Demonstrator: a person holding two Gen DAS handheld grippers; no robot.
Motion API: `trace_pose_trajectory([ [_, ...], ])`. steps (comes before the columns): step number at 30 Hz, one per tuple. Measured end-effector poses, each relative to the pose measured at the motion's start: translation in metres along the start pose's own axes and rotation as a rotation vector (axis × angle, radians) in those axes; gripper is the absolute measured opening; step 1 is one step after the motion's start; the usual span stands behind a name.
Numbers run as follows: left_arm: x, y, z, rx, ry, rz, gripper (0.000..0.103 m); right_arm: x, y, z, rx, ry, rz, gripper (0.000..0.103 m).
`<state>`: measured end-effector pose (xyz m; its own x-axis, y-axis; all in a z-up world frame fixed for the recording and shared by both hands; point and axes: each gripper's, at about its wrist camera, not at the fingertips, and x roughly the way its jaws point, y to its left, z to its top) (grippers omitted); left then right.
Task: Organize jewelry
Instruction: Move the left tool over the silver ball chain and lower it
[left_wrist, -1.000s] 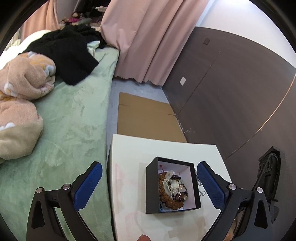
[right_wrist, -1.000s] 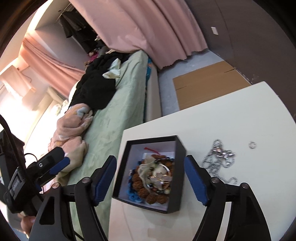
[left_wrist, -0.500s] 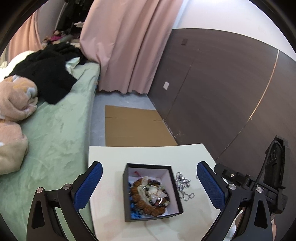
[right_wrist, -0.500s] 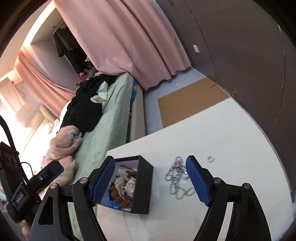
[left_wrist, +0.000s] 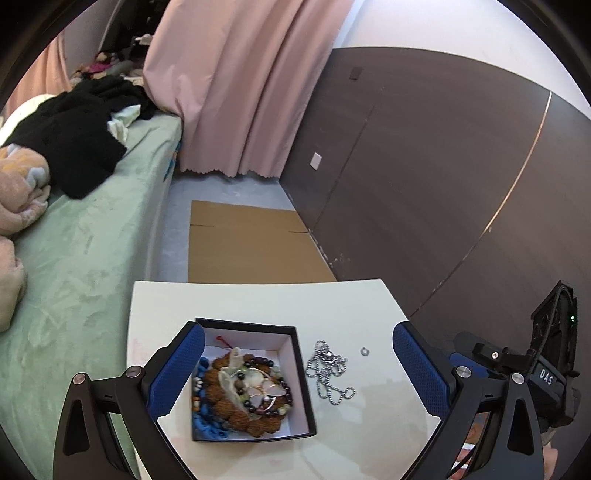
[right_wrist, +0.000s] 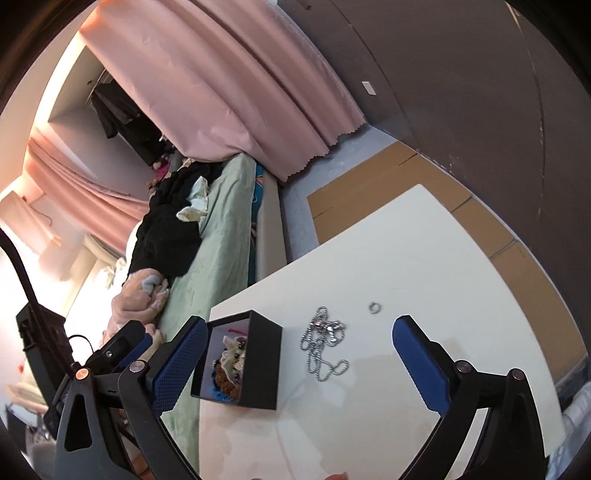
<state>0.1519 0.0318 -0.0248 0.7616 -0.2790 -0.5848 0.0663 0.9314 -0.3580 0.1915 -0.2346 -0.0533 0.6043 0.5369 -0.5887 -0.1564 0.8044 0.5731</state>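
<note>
A black box (left_wrist: 255, 338) with a white lining sits on the white table (left_wrist: 258, 301) and holds a heap of beaded bracelets (left_wrist: 247, 395). To its right a silver ball chain (left_wrist: 328, 369) lies loose, and a small silver ring (left_wrist: 365, 350) lies beyond it. My left gripper (left_wrist: 299, 369) hangs open above the box and chain, touching nothing. In the right wrist view the box (right_wrist: 264, 363), the chain (right_wrist: 323, 347) and the ring (right_wrist: 375, 306) lie ahead. My right gripper (right_wrist: 301, 363) is opening its jaws wide, and the chain lies on the table below the gap, ungripped.
A green bed (left_wrist: 74, 266) with black clothes (left_wrist: 70, 140) and a pink blanket runs along the table's left side. A pink curtain (left_wrist: 236, 92), a flat sheet of cardboard (left_wrist: 251, 243) on the floor and a dark wall panel (left_wrist: 424, 184) lie beyond the table.
Both grippers have swung to the right, so the box has slid leftwards in each view and the chain and ring have come between the fingers. The right jaws stand wider.
</note>
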Motion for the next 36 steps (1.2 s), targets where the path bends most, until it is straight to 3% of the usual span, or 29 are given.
trace_pose_trajectory([
  [11, 0.031, -0.030, -0.007, 0.031, 0.093, -0.036, 0.101, -0.023, -0.041, 0.003, 0.117, -0.013, -0.006, 0.101],
  [16, 0.051, -0.044, -0.014, 0.045, 0.160, -0.040, 0.086, -0.028, -0.058, 0.004, 0.184, -0.019, -0.017, 0.101],
  [18, 0.062, -0.047, -0.017, 0.028, 0.196, -0.045, 0.077, -0.031, -0.064, 0.004, 0.207, -0.024, -0.026, 0.101],
  [22, 0.080, -0.054, -0.025, -0.006, 0.263, -0.057, 0.068, -0.033, -0.074, 0.003, 0.255, -0.026, -0.033, 0.101],
  [31, 0.109, -0.076, -0.039, 0.018, 0.347, 0.038, 0.064, -0.039, -0.095, 0.002, 0.320, -0.008, -0.047, 0.101],
  [36, 0.125, -0.078, -0.045, 0.024, 0.364, 0.119, 0.054, -0.043, -0.101, 0.002, 0.326, -0.009, -0.065, 0.101],
])
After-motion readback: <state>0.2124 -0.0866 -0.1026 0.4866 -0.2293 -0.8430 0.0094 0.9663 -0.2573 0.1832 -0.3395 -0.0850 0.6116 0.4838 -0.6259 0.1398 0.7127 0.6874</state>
